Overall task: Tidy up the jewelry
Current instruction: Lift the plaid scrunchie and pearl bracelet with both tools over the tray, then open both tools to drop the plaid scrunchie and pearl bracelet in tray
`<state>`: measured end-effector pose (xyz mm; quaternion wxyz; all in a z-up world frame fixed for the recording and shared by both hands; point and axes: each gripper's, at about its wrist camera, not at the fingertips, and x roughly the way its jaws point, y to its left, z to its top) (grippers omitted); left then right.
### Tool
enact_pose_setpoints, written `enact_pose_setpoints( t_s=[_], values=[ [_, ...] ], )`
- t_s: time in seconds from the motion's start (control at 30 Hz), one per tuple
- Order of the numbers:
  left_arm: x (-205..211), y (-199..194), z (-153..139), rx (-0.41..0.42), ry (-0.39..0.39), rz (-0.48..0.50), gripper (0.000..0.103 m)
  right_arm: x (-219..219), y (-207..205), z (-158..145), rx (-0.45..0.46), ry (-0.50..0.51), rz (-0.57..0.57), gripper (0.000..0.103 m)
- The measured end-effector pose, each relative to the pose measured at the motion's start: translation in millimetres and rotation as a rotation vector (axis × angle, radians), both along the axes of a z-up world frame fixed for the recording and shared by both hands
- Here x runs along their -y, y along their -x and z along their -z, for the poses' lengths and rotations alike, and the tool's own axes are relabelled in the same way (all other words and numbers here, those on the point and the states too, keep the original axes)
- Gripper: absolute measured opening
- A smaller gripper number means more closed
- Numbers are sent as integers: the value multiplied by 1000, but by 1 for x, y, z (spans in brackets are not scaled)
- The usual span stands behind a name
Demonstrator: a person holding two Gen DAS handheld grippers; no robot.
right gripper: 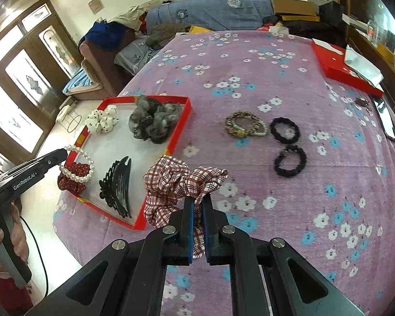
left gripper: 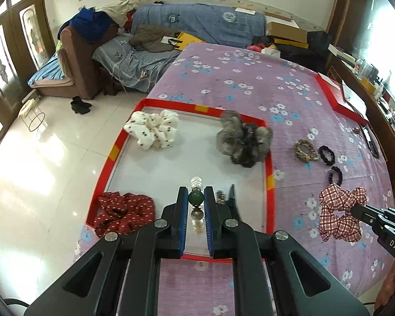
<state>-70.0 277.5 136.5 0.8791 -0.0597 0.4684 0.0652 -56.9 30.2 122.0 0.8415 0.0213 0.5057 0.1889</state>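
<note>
My left gripper (left gripper: 196,193) is shut on a pearl bracelet (left gripper: 196,183) with a dark green bead, held over the near part of the red-rimmed tray (left gripper: 270,173). From the right wrist view this left gripper (right gripper: 64,156) hangs the pearl bracelet (right gripper: 79,164) above a dark red dotted scrunchie (right gripper: 71,181). My right gripper (right gripper: 197,201) is shut on a red-and-white plaid scrunchie (right gripper: 171,181), held just right of the tray (right gripper: 180,123) above the bed. The left wrist view shows the right gripper (left gripper: 354,208) with the plaid scrunchie (left gripper: 334,210).
In the tray lie a white scrunchie (left gripper: 152,129), a grey scrunchie (left gripper: 239,137), the dark red scrunchie (left gripper: 123,213) and a black claw clip (right gripper: 118,187). Beaded bracelets (right gripper: 246,125) and two black hair ties (right gripper: 285,129) rest on the purple floral bedspread (right gripper: 250,65). A red box (right gripper: 339,65) sits far right.
</note>
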Motion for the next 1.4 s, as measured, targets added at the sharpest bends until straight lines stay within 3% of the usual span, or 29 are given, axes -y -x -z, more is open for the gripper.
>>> enact_pose_setpoints(
  t_s=[0.5, 0.8, 1.07, 1.4],
  values=[
    [-89, -28, 9, -1, 59, -67, 11, -75, -31, -2, 8, 2, -96, 7],
    [-126, -56, 40, -52, 169, -75, 11, -115, -51, 6, -5, 10, -137, 7],
    [-138, -77, 71, -133, 83, -99, 11, -151, -65, 11, -10, 12, -192, 7],
    [-136, -90, 85, -167, 75, -74, 11, -207, -70, 40, -79, 30, -305, 7]
  ],
)
